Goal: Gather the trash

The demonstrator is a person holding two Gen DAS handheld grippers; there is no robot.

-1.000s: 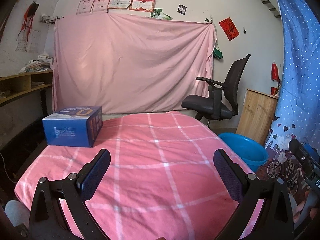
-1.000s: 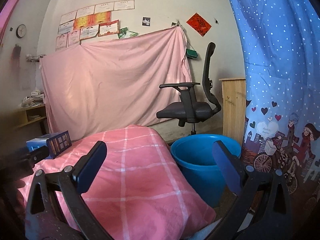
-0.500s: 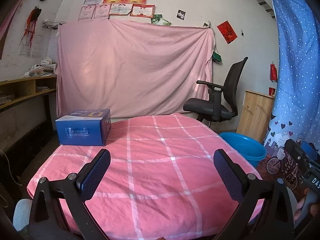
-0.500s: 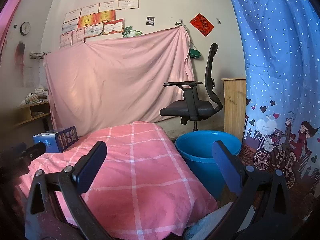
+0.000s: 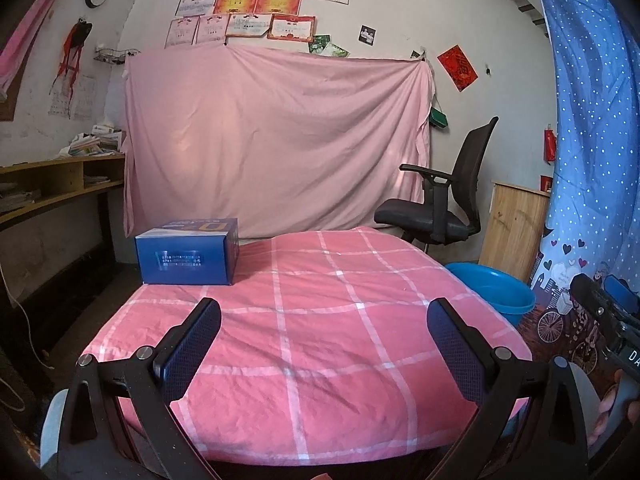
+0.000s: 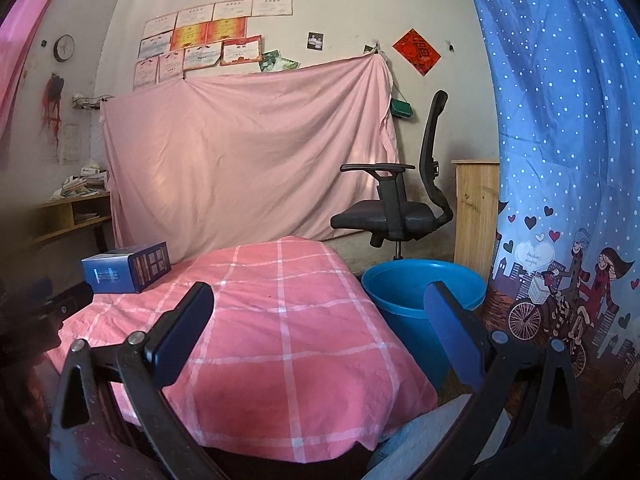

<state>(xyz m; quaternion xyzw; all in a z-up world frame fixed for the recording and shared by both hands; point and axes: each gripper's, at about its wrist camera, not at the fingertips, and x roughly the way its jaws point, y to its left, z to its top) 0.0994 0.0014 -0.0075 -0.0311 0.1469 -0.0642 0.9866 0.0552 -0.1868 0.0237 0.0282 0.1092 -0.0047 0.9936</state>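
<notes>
A blue cardboard box (image 5: 187, 251) stands at the far left corner of a table covered by a pink checked cloth (image 5: 320, 320). A blue plastic bin (image 5: 494, 292) stands on the floor to the table's right. My left gripper (image 5: 323, 318) hovers open over the near part of the cloth, nothing between its fingers. In the right wrist view the same box (image 6: 127, 267) is at the far left and the bin (image 6: 424, 304) is just right of the table. My right gripper (image 6: 318, 308) is open and empty, level with the table's right edge.
A black office chair (image 5: 444, 200) and a wooden cabinet (image 5: 516, 228) stand behind the bin. A blue dotted curtain (image 6: 560, 160) hangs at the right. A pink sheet (image 5: 276, 140) covers the back wall; wooden shelves (image 5: 52, 188) run along the left. The other gripper (image 5: 608, 320) shows at the right edge.
Both cameras have pulled back and risen a little, so more of the table's near edge shows. Both grippers stayed open and empty. The box has not moved on the cloth.
</notes>
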